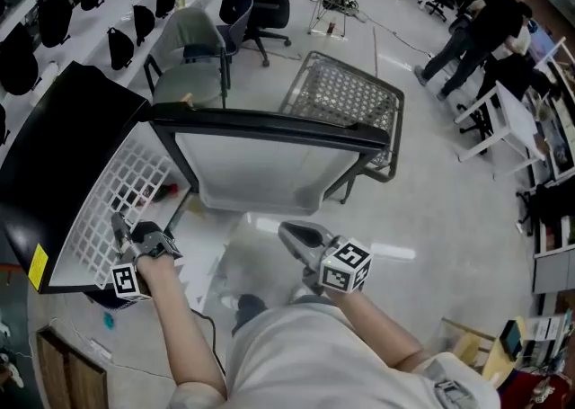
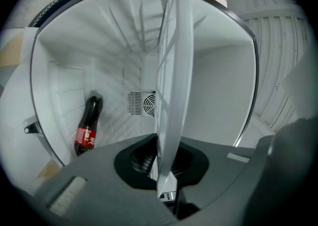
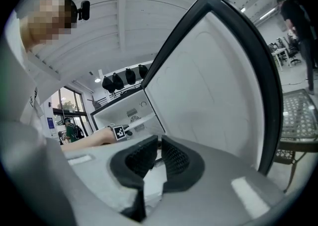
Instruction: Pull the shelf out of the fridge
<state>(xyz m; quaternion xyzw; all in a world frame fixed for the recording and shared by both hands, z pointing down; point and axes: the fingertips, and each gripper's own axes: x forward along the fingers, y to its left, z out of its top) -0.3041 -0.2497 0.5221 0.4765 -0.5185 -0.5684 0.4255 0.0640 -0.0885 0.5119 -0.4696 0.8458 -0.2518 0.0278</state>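
head view: left gripper [image 1: 121, 227] grasps the white wire shelf [image 1: 126, 184], partway out of the fridge [image 1: 76, 128]. left gripper view: jaws clenched on its edge, cola bottle [image 2: 87, 125] inside the fridge. right gripper view: right gripper [image 3: 159, 144] clenched, empty.

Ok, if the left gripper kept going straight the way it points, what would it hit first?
The left gripper is shut on the shelf. Beyond that, its line runs to the fridge's back wall, probably near the vent; the bottle lies off to the left.
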